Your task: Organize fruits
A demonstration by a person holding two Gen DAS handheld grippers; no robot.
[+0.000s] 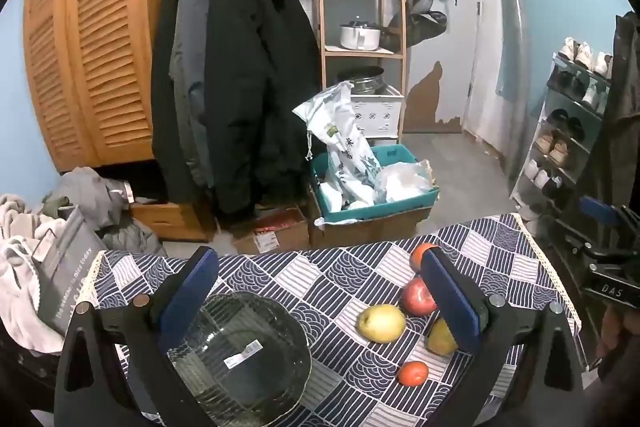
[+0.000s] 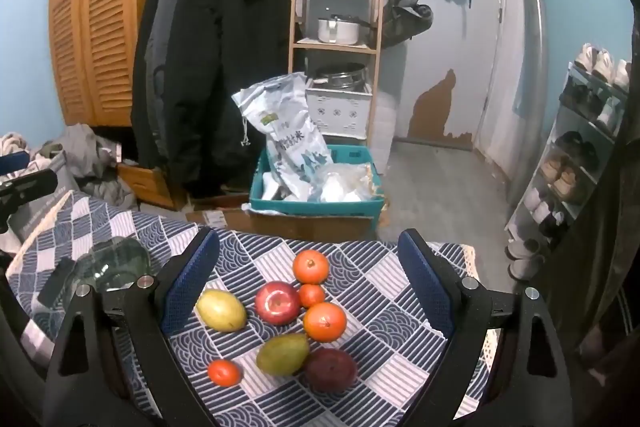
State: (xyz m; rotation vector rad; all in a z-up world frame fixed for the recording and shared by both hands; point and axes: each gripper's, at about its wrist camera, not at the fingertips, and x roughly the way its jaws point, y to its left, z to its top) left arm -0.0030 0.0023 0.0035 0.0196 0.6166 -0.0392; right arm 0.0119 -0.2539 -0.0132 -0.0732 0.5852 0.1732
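1. Your left gripper (image 1: 320, 307) hangs spread wide over the table (image 2: 384, 307), holding nothing. The glass bowl (image 1: 240, 355) sits just under its left finger, toward the table's left side.
2. Your right gripper (image 2: 308, 287) is also spread wide and empty, poised above the fruit cluster near the table's right edge.
3. Count what you have to move: one red apple (image 2: 277, 303), one yellow pear (image 2: 221, 309), one green pear (image 2: 282, 353), one dark purple fruit (image 2: 331, 369) whose kind I cannot tell, and four orange fruits, namely two larger ones (image 2: 311, 267) (image 2: 324, 321) and two small ones (image 2: 311, 295) (image 2: 224, 372). Eight fruits, one bowl.
4. The fruits lie packed, several touching. If you close on the apple, a finger will likely nudge the small orange fruit beside it, and round fruit rolls.
5. The cluster sits close to the right edge, so anything knocked outward may drop to the floor.
6. The bowl is glass and appears empty. Releasing fruit from too high could crack it or skid it toward the left edge.
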